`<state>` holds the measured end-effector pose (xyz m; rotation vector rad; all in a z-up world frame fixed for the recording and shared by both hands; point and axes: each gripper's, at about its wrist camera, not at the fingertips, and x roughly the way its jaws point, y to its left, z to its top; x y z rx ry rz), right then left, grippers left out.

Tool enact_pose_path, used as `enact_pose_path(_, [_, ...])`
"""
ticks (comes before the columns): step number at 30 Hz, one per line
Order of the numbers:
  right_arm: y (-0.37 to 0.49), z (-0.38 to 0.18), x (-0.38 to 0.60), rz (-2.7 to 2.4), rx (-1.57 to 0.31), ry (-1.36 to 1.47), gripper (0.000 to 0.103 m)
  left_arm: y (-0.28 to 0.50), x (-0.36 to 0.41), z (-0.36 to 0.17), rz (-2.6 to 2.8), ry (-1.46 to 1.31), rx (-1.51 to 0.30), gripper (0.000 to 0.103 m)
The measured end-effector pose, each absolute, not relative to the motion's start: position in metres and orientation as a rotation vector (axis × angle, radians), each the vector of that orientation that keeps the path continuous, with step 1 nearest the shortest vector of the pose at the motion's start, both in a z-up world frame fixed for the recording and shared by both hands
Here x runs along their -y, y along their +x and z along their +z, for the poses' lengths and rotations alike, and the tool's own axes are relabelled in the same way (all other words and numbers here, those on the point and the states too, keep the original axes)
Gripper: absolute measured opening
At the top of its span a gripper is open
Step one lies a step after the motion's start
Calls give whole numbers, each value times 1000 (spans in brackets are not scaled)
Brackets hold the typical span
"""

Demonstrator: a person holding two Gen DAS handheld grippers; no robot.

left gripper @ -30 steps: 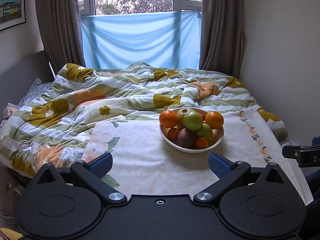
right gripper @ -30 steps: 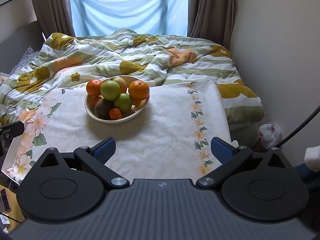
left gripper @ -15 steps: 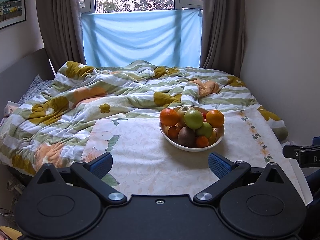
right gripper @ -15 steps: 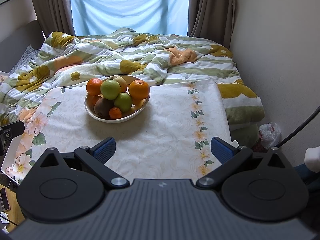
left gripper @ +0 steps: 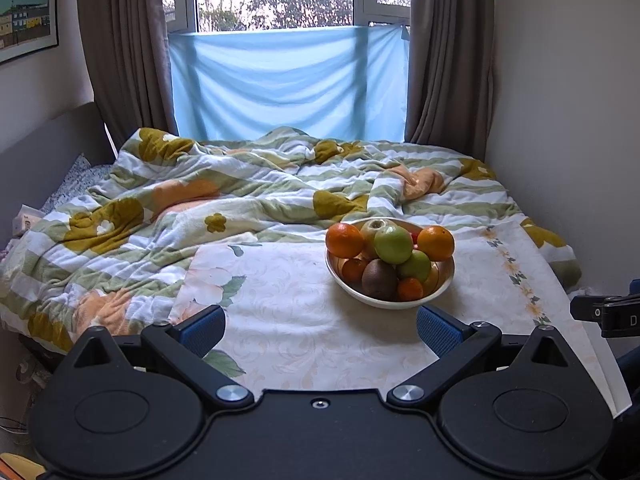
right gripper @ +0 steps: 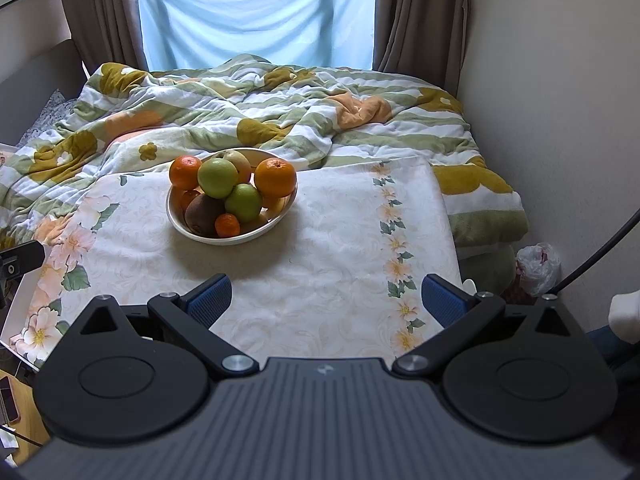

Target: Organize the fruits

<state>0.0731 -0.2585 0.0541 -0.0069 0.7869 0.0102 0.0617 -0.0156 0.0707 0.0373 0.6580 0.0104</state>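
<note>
A white bowl heaped with fruit sits on a floral board laid over the bed. It holds two large oranges, green apples, a brown kiwi and small tangerines. My left gripper is open, short of the bowl and low over the board's near part. My right gripper is also open, nearer than the bowl and to its right. Nothing sits between either pair of fingers.
A rumpled green, white and yellow quilt covers the bed behind the board. Walls close in on the right and a curtained window stands at the back. A white plastic bag lies on the floor by the right wall.
The left wrist view has tipped slightly upward, showing more window, with the bowl a little lower in frame. The right gripper has barely moved. Both stay open.
</note>
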Motion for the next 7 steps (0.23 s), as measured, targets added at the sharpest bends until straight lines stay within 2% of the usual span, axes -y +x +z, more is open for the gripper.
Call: enact_pose_path(7, [73, 54, 259, 11, -787, -7, 103, 59, 12, 71, 17, 27, -634, 103])
